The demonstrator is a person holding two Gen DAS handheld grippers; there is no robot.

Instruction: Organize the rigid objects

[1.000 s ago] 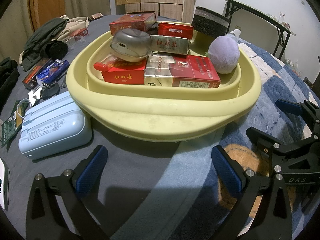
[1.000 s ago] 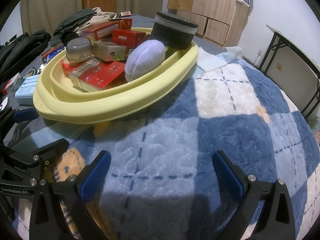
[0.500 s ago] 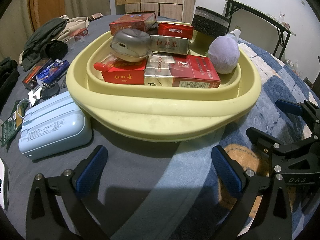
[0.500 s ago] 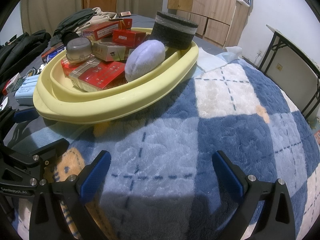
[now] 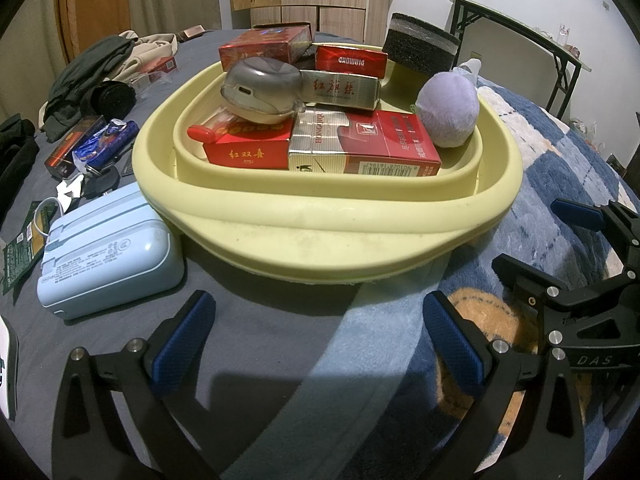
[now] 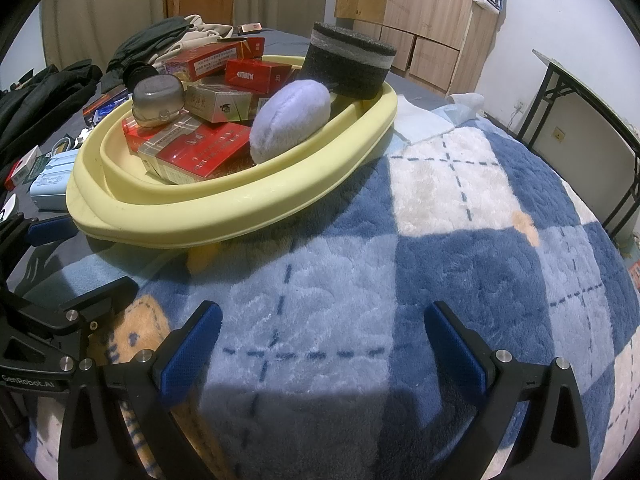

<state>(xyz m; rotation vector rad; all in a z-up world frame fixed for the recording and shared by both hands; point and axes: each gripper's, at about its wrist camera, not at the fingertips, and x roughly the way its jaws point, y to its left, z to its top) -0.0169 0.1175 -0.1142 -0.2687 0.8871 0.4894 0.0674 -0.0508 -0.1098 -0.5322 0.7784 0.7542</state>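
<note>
A yellow basin [image 5: 360,232] [image 6: 240,216] on the bed holds several red cigarette packs [image 5: 360,148], a grey earbud case [image 5: 260,92], a lilac plush ball [image 5: 448,114] [image 6: 292,120] and a dark foam block [image 5: 420,48] [image 6: 348,64] on its far rim. A light blue power bank [image 5: 108,252] lies left of the basin. My left gripper [image 5: 320,344] is open and empty, just short of the basin's near rim. My right gripper [image 6: 320,344] is open and empty over the blue checked blanket [image 6: 460,260], to the right of the basin.
Small boxes and wrappers [image 5: 88,148] and dark clothes [image 5: 88,76] lie on the grey sheet at left. A folding table [image 5: 520,40] stands at the far right, wooden cabinets [image 6: 420,20] behind. The right gripper's frame shows at the left wrist view's right edge [image 5: 580,300].
</note>
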